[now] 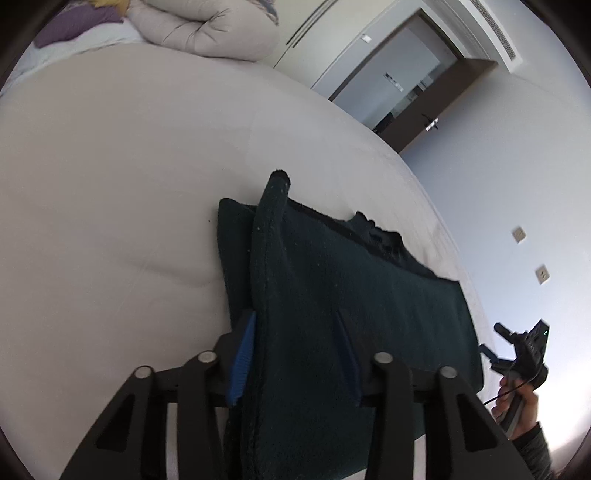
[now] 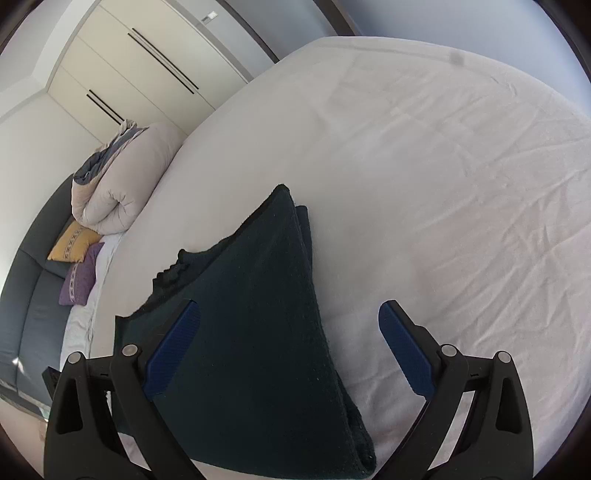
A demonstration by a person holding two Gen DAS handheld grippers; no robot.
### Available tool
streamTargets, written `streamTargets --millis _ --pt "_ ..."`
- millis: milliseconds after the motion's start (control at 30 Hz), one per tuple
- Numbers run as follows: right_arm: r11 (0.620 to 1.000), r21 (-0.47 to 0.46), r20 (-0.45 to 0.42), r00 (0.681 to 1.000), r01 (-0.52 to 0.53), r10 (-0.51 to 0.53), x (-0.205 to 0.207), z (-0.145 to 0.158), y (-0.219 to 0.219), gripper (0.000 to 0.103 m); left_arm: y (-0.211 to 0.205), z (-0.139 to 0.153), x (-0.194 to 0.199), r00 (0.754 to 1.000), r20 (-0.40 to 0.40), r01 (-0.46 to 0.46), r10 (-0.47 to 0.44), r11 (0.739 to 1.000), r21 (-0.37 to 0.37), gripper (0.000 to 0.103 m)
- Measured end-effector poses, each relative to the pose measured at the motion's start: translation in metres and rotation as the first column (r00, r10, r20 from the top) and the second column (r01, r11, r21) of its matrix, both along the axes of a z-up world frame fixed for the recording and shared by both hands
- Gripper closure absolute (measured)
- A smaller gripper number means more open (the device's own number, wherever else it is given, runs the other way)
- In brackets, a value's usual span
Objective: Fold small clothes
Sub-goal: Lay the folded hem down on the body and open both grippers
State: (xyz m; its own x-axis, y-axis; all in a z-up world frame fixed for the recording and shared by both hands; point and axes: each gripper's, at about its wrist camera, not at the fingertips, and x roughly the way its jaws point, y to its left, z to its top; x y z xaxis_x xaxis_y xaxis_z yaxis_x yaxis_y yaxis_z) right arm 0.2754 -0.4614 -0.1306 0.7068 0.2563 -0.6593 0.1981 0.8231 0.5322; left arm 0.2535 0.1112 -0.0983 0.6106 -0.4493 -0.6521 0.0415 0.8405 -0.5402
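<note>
Dark garment under right tool, spread wide

dark teal garment on white sheet; yellow and purple cushions.

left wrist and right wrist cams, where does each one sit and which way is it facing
Left wrist: rides the left gripper, tilted down over the dark green garment on the bed toward a doorway; its own fingers flank a raised fold, and the person's right hand with the right gripper shows at the edge.
Right wrist: rides the right gripper, tilted down across the bed toward the wardrobe and pillows; its own fingers stand wide apart.
Shared: garment, bed, rolled duvet.
</note>
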Motion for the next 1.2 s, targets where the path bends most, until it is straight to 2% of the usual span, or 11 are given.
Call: streamTargets --millis 33,100,167,233,467,800,900,967,1033,1100,1200 --pt "1.000 -0.003 -0.005 1.000 -0.003 0.003 -0.002 -0.002 0.001 0.004 -0.001 -0.002 0.000 1.000 -0.003 0.003 -0.003 1.000 0.011 0.068" --pt "1.000 -0.005 -0.012 1.000 -0.003 0.003 -0.007 -0.004 0.000 0.004 -0.001 -0.004 0.000 1.000 -0.002 -0.004 0.004 0.999 0.034 0.084" --pt "1.000 -0.010 -0.007 1.000 0.007 -0.007 -0.012 -0.004 -0.001 0.004 0.002 -0.003 -0.002 1.000 0.008 -0.021 0.020 0.998 0.054 0.086" --pt "1.000 -0.004 -0.008 1.000 0.009 -0.009 -0.015 -0.005 -0.002 0.004 0.003 -0.003 -0.003 1.000 0.009 -0.024 0.023 0.998 0.066 0.096" --pt "0.999 -0.034 -0.043 0.999 -0.004 0.002 -0.021 -0.015 0.000 0.004 0.003 -0.011 -0.010 0.999 -0.019 0.032 -0.030 0.994 0.102 0.099" --pt "0.995 -0.091 -0.053 0.998 -0.050 0.046 -0.041 -0.016 0.006 0.004 0.036 -0.024 -0.035 0.996 -0.051 -0.070 0.069 0.997 -0.015 0.098" --pt "0.993 -0.100 -0.078 0.996 -0.056 0.049 -0.041 -0.022 0.007 0.004 0.035 -0.032 -0.032 0.997 -0.062 -0.047 0.045 0.998 -0.040 0.098" --pt "0.994 -0.101 -0.076 0.996 -0.050 0.043 -0.043 -0.023 0.008 0.004 0.036 -0.032 -0.030 0.997 -0.064 -0.048 0.045 0.998 -0.034 0.094" --pt "0.993 -0.111 -0.073 0.996 -0.050 0.042 -0.046 -0.022 0.008 0.004 0.039 -0.032 -0.030 0.996 -0.070 -0.061 0.058 0.997 -0.044 0.081" --pt "0.990 -0.136 -0.069 0.997 -0.047 0.038 -0.049 -0.021 0.009 0.004 0.042 -0.033 -0.032 0.995 -0.071 -0.073 0.068 0.995 -0.066 0.061" --pt "0.983 -0.178 -0.056 0.998 -0.035 0.025 -0.055 -0.019 0.009 0.014 0.042 -0.029 -0.037 0.995 -0.053 -0.088 0.084 0.994 -0.063 0.044"
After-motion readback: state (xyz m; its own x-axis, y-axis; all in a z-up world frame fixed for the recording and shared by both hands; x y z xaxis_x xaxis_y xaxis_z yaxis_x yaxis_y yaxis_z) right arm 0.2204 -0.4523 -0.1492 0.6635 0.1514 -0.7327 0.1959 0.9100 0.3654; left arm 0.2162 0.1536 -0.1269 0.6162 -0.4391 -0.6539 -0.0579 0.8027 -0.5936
